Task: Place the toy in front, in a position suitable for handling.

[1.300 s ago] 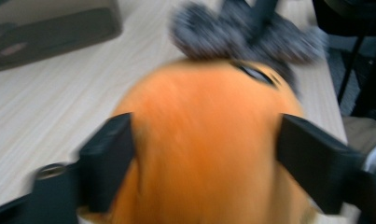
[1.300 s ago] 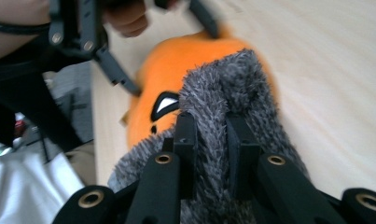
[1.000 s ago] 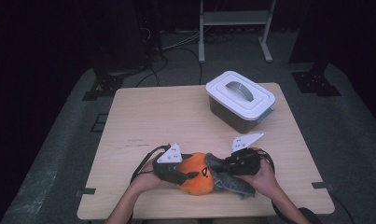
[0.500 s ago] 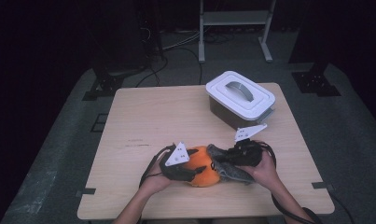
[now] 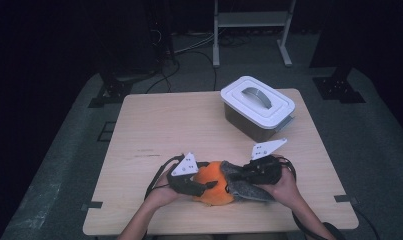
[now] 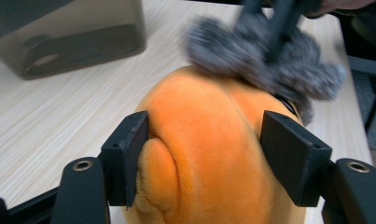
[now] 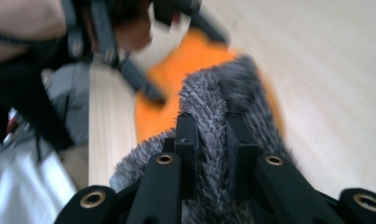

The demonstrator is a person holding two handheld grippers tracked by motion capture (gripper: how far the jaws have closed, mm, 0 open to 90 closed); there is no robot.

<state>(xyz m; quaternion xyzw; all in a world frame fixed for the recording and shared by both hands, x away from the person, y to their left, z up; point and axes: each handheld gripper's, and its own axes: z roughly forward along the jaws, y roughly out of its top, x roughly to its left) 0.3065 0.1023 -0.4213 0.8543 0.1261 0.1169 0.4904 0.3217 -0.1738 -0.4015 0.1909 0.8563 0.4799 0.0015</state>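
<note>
An orange plush toy [image 5: 213, 181] with a grey furry part [image 5: 239, 186] lies at the front of the wooden table [image 5: 154, 125]. In the left gripper view my left gripper [image 6: 213, 140] straddles the orange body [image 6: 209, 116]. Its jaws have just been closing, and both pads touch the plush, the left one denting it. My right gripper [image 7: 211, 126] is shut on the grey fur [image 7: 209, 93], with the orange body [image 7: 195, 56] beyond it. From above, the left gripper [image 5: 209, 186] and right gripper [image 5: 239, 179] meet at the toy from either side.
A grey box with a white lid and handle [image 5: 257, 102] stands at the back right of the table, and shows blurred as the box [image 6: 73, 37] beyond the toy. Bare tabletop stretches to the left and back. The floor around is dark, with cables.
Both hands have shifted slightly around the toy: the right gripper's plate rose and came back down, and the left gripper's plate tilted. The toy stays in the same spot.
</note>
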